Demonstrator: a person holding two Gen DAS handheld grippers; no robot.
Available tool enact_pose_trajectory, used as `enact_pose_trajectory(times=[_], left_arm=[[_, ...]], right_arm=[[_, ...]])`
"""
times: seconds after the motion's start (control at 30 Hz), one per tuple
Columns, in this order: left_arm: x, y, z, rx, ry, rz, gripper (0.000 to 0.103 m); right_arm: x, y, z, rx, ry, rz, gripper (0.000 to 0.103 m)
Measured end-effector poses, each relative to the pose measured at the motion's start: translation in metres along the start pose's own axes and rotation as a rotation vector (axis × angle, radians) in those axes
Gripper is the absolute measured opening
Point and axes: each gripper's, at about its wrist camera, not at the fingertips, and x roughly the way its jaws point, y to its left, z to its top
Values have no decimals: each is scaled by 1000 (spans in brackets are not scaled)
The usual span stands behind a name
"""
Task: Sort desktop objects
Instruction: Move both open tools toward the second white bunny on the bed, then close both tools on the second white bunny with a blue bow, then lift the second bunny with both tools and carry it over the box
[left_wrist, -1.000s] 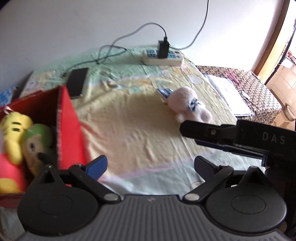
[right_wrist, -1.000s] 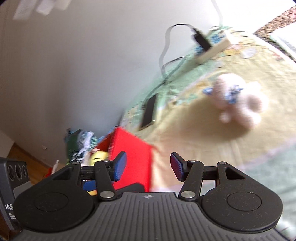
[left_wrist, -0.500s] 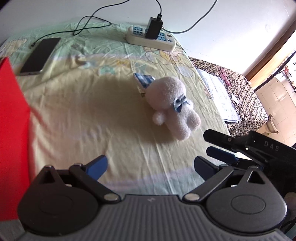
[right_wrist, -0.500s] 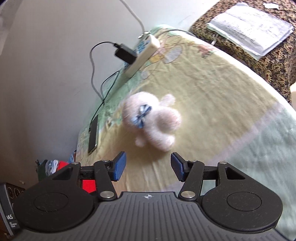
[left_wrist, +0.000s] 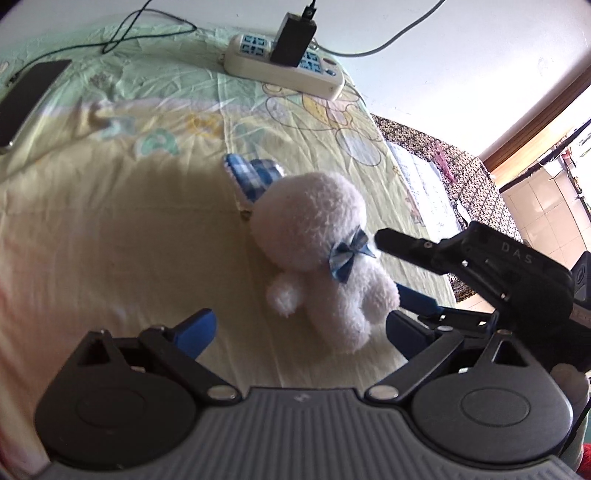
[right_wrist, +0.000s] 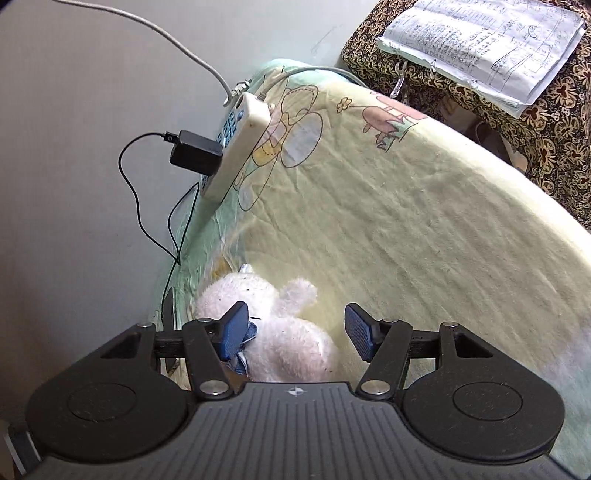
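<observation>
Surface (left_wrist: 110, 229): covered by a yellow-green printed sheet; wide bare room left of the toy and toward the right edge. Far edge meets the wall; right edge drops to a patterned cloth (right_wrist: 546, 122).

Toy (left_wrist: 314, 236): one, white plush with blue bow, lying mid-surface.

Power strip (left_wrist: 284, 70): one, at the far edge, one black charger (left_wrist: 293, 38) plugged in.

Phone (left_wrist: 27, 96): one, far left.

Papers (right_wrist: 480, 48): one stack, on the patterned cloth.

Left gripper (left_wrist: 299, 330): low over the near surface, jaws spread wide, empty, toy just ahead.

Right gripper (right_wrist: 295, 328): reaching in from the right, jaws apart astride the toy's body, not clamped.
</observation>
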Motion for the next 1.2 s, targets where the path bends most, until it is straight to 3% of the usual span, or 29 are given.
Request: enact_pose_trajectory(times=[0.17, 0.43, 0.57, 0.67, 0.93, 1.07, 1.2], left_arm=[[15, 3, 6, -8, 24, -28, 85], [13, 6, 7, -14, 64, -101, 79], [-2, 4, 1, 6, 68, -107, 78], [-14, 0, -12, 72, 73, -53, 79], [-54, 3, -53, 72, 99, -107, 78], [-67, -9, -84, 187, 123, -33, 78], [-82, -3, -109, 198, 127, -32, 78]], right_arm=[[14, 5, -2, -22, 74, 41, 49], [13, 2, -10, 61, 147, 84, 44], [6, 4, -27, 97, 227, 117, 42], [-2, 10, -45, 101, 281, 138, 41], [-23, 26, -86, -22, 361, 96, 39], [-30, 24, -118, -84, 448, 65, 40], [-37, 26, -136, -112, 484, 56, 40]])
